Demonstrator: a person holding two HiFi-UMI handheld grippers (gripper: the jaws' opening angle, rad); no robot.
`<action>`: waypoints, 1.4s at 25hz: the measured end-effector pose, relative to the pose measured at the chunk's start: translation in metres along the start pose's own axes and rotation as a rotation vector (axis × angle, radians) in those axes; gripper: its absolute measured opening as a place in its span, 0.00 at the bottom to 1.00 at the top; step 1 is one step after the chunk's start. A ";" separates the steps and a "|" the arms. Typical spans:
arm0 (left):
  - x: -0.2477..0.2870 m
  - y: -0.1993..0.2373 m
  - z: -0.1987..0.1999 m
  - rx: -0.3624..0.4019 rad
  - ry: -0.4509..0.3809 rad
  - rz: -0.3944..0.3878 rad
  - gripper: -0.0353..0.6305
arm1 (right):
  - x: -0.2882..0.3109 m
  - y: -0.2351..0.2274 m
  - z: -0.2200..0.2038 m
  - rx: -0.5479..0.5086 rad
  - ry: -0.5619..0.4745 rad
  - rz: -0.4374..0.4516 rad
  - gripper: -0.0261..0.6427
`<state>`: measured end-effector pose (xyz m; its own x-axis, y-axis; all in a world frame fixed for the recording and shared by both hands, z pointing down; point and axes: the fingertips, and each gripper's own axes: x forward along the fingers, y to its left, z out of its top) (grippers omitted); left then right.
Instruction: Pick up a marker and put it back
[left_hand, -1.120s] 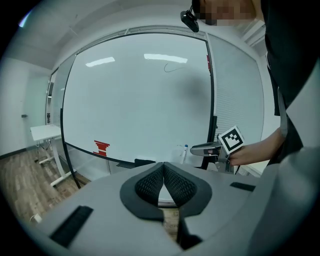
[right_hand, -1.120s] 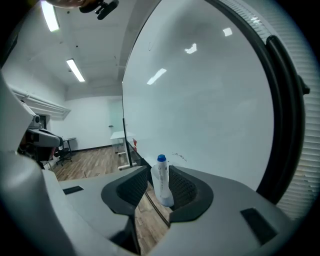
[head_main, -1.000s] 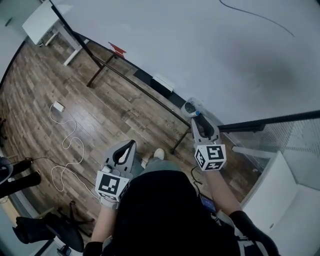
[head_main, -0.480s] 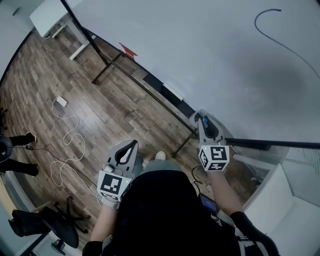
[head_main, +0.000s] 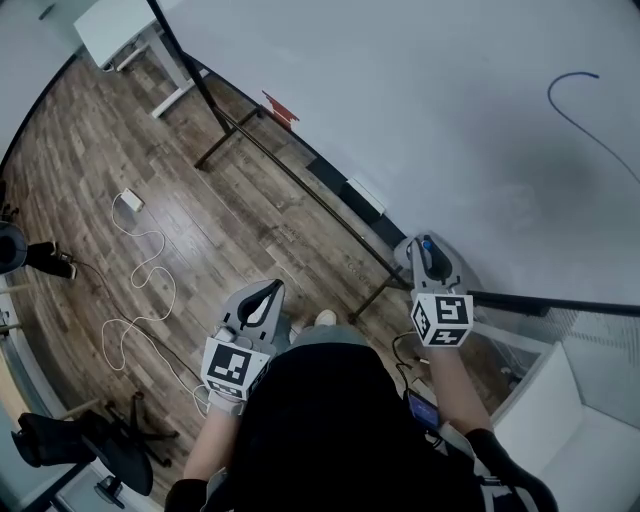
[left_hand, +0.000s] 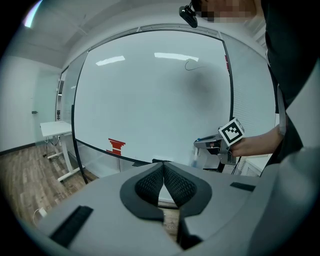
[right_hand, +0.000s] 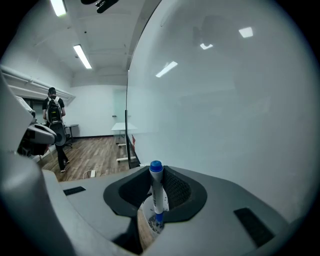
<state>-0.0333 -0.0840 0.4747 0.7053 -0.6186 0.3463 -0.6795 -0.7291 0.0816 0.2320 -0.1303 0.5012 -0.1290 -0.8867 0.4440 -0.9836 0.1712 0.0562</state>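
One blue-capped marker (right_hand: 156, 195) stands upright, clamped on its barrel below the cap by the right hand-held gripper (right_hand: 160, 181), beside the whiteboard (right_hand: 225, 125). Left hand-held gripper (left_hand: 163, 172) is pinched together, empty. Marker probably handles light, stiff and smooth-sided; a barrel hold suits it.

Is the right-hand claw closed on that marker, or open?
Closed on it: the right gripper has its jaws pressed against both sides of the marker, which stands upright between them.

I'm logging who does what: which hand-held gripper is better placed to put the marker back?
Right. The right hand-held gripper is clamped on the white blue-capped marker beside the whiteboard; the left hand-held gripper is shut, empty, farther away.
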 end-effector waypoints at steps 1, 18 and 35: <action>-0.001 0.004 0.001 -0.002 -0.004 0.004 0.08 | 0.000 0.002 0.006 -0.012 -0.006 -0.002 0.19; -0.045 0.075 0.020 -0.039 -0.112 0.103 0.08 | 0.008 0.080 0.118 -0.187 -0.142 0.050 0.19; -0.136 0.139 0.005 -0.073 -0.147 0.321 0.08 | 0.042 0.266 0.135 -0.127 -0.170 0.457 0.19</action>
<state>-0.2227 -0.1028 0.4344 0.4714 -0.8522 0.2272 -0.8801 -0.4711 0.0589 -0.0516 -0.1802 0.4143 -0.5721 -0.7645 0.2971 -0.8001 0.5999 0.0029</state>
